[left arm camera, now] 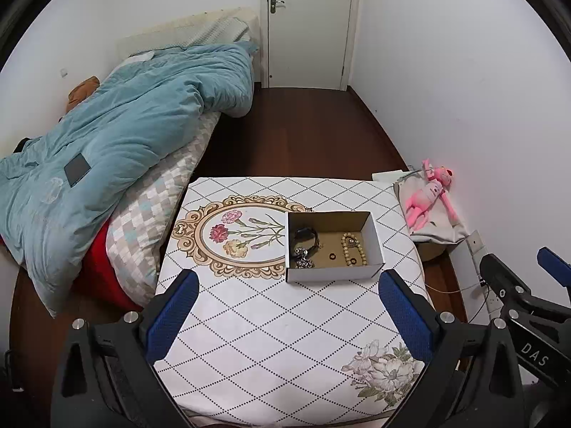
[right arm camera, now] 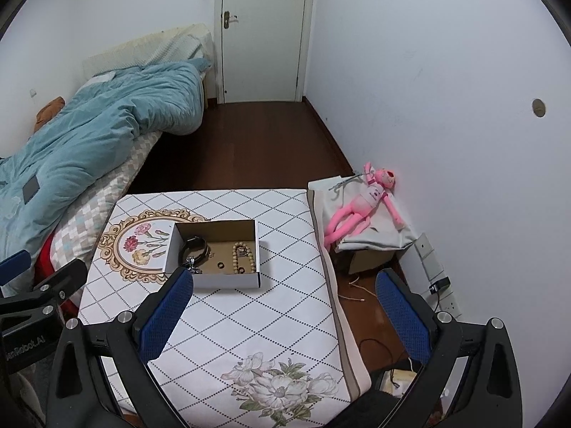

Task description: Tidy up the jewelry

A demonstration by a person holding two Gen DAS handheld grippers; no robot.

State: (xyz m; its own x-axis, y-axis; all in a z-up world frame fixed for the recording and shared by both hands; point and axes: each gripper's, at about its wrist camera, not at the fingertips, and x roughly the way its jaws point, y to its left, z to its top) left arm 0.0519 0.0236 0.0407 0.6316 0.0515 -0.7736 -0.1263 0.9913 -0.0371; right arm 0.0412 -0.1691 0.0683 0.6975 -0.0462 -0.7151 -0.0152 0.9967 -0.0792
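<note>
**Blue pads spread wide above the patterned table**

Blue-padded fingers (left arm camera: 176, 315) of the left gripper (left arm camera: 291, 317) stand far apart, grasping nothing, held above the near part of the table (left arm camera: 249, 321). The right gripper (right arm camera: 282, 315) is likewise released and empty, its fingers (right arm camera: 401, 315) spread, one over the table's cloth and the other out past the table's right edge, over the dark floor (right arm camera: 360, 317).

Ahead of both grippers sits a small white cardboard box (left arm camera: 333, 273), open at the top, resting on the diamond-patterned cloth just beside the oval flower medallion (left arm camera: 235, 235). The jewelry lies inside it: a black watch (left arm camera: 305, 237) at the left, a glittering silver piece (left arm camera: 303, 258) in front of that, a string of pale beads (left arm camera: 353, 248) at the right, and two small dark rings (left arm camera: 333, 256) (too small to make out further) on the brown bottom.

Further out, a bed with a teal duvet (left arm camera: 135, 117) runs along the left of the table, a pink plush toy (left arm camera: 430, 192) lies on a grey cloth to the right by the wall, and a white door (left arm camera: 308, 25) closes the far end of the room.
</note>
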